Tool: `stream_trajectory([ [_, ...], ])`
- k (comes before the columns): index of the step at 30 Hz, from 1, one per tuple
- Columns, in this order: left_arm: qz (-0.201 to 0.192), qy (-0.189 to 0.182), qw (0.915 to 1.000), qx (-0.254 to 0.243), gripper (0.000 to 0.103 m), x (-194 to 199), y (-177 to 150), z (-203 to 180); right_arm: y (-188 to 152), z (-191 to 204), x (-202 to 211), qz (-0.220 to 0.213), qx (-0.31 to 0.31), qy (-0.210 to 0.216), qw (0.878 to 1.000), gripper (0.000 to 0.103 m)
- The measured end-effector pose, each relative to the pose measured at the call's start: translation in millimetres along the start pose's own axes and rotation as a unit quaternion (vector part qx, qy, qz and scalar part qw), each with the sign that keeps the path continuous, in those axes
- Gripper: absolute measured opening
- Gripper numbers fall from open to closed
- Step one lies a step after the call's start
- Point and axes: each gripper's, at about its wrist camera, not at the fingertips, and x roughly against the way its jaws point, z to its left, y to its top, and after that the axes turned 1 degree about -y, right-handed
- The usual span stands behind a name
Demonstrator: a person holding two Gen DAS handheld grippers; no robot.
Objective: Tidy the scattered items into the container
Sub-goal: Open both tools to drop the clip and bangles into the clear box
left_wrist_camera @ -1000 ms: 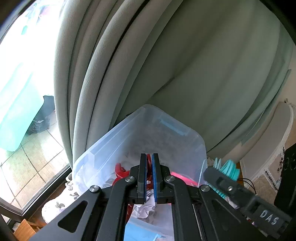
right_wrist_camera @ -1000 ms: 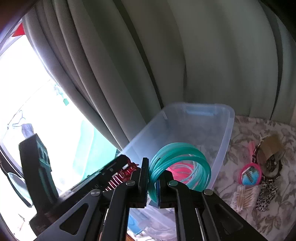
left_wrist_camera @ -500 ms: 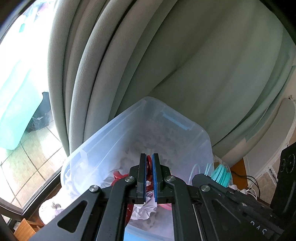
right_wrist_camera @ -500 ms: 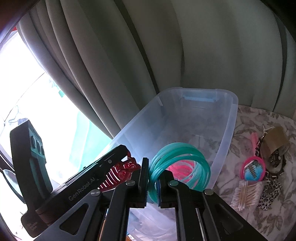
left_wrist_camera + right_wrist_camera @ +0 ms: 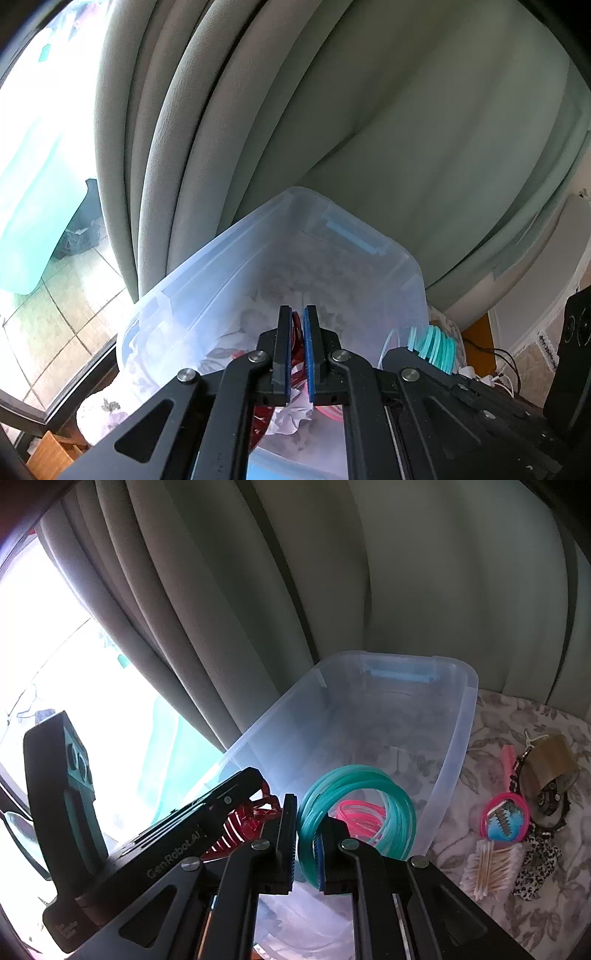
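Right tool (image 5: 304,840) grips glossy teal rings (image 5: 354,812) over clear container (image 5: 448,753).

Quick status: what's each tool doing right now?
Left tool: shut on the red hair claw.
Right tool: shut on the teal bangles.
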Motion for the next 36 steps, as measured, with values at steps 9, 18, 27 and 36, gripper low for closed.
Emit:
stream_trajectory([
  [9, -0.012, -0.001, 0.9999, 0.0, 0.027, -8, 3, -18, -1, 6, 20, -0.013, 0.008, -0.008, 1.0, 0.026],
  [18, -0.032, 0.0, 0.9995, -0.008, 0.034, -2, 7, -31, 1, 21, 48, -0.034, 0.014, -0.006, 0.999, 0.027],
  [27, -0.057, -0.002, 0.9978, -0.035, 0.037, 12, 4, -69, 2, 27, 74, -0.069, 0.017, 0.0, 0.997, 0.028],
  [36, -0.078, -0.005, 0.9938, -0.079, 0.051, 25, -12, -121, -11, 15, 126, -0.112, 0.001, 0.004, 0.994, 0.028],
])
